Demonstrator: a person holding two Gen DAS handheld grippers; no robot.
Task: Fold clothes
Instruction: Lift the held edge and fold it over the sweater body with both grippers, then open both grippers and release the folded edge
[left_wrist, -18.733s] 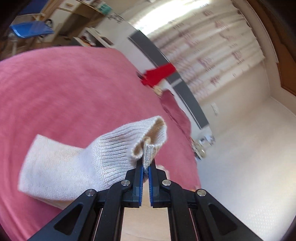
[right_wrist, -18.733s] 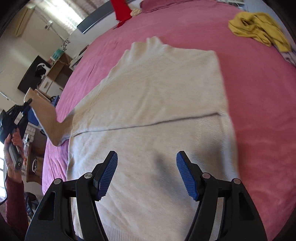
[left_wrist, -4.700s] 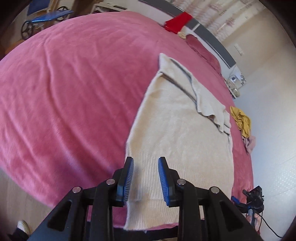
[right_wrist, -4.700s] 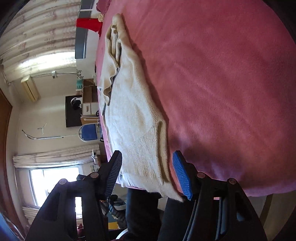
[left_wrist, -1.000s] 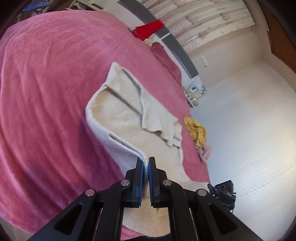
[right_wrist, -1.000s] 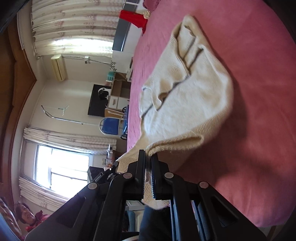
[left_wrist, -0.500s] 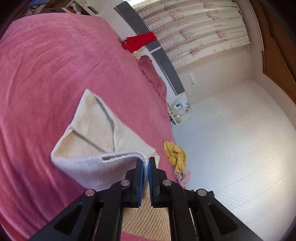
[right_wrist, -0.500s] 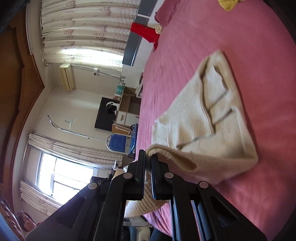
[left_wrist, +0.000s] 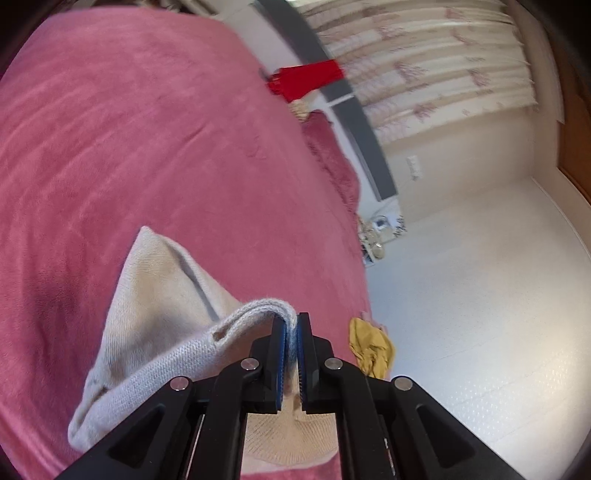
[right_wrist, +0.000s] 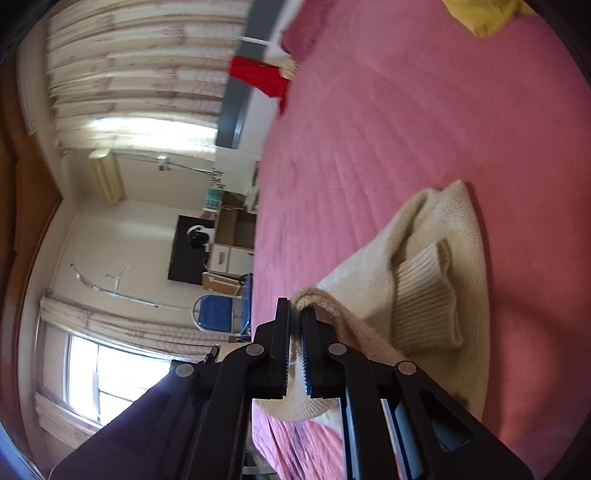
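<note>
Plainly the bed fills most of the room, its pink cover stretched wide, and the cream sweater lies on its near part with one end lifted off the cover and doubled toward the far end. A red cloth hangs at the head of the bed, and a yellow garment sits bunched well off to the right. The sweater looks a soft, thick knit: light enough to lift by an edge, limp, sagging between the two holds, and grippy rather than slick. I would judge the ribbed hem the best place to take it, near each corner, so the fold stays square. A ribbed cuff lies tucked on the body and could slide if the cloth is jerked. The left gripper is clamped on the knit edge, held low and pointing along the bed. The right gripper is likewise pinched tight on the edge, rolled onto its side, level with its fellow, the raised fold slung between them.
</note>
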